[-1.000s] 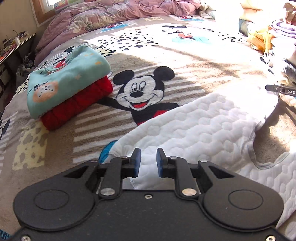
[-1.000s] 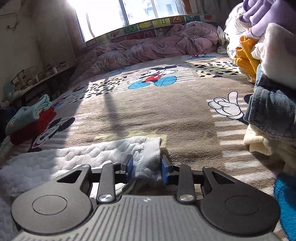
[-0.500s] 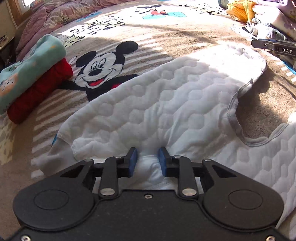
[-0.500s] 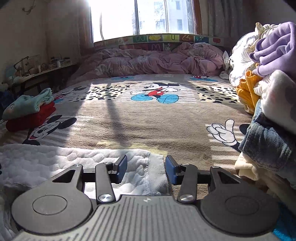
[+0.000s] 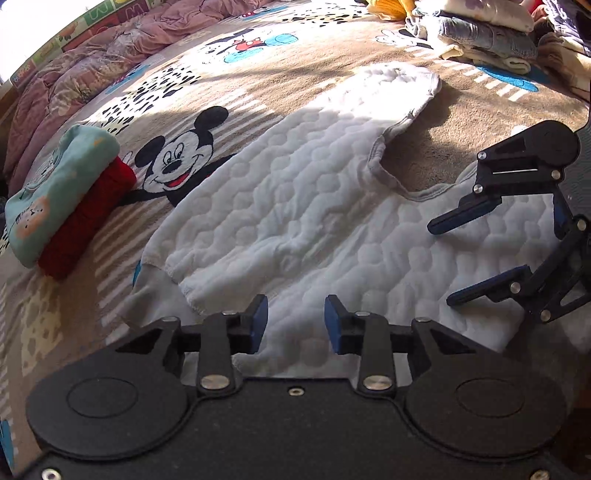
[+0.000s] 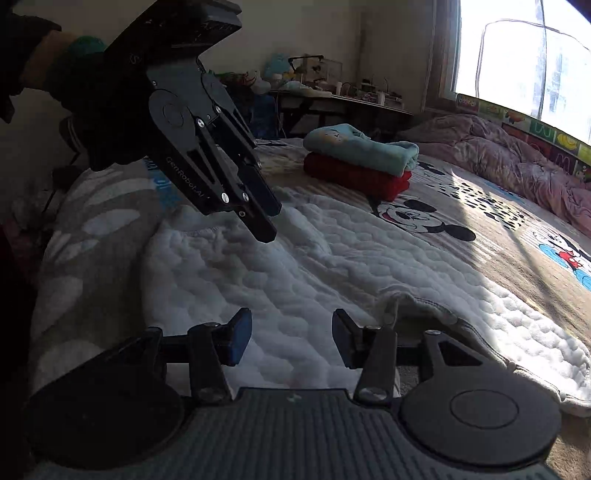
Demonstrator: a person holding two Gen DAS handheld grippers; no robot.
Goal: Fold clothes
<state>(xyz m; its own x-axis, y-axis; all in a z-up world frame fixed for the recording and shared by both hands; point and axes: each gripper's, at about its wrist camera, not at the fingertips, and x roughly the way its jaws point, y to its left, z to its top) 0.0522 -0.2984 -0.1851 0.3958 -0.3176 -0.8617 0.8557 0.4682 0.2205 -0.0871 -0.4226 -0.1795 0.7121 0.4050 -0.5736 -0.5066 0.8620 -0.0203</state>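
Observation:
A white quilted top (image 5: 295, 206) lies spread on the Mickey Mouse bedspread (image 5: 177, 166), one sleeve folded across its body. It also shows in the right wrist view (image 6: 314, 266). My left gripper (image 5: 295, 321) is open and empty above the garment's near edge. My right gripper (image 6: 284, 336) is open and empty over the cloth near the neckline. The right gripper shows in the left wrist view (image 5: 443, 258), and the left gripper hangs above the garment in the right wrist view (image 6: 264, 218).
A folded teal top on a folded red one (image 5: 70, 199) sits left of the garment, also in the right wrist view (image 6: 362, 162). A heap of unfolded clothes (image 5: 487, 33) is at the far right. A pink duvet (image 6: 509, 158) lies by the window.
Both grippers have opened and let go of the white garment. Both lifted off the cloth, and the right gripper swung round to face the left one. The sleeve now lies folded across the body.

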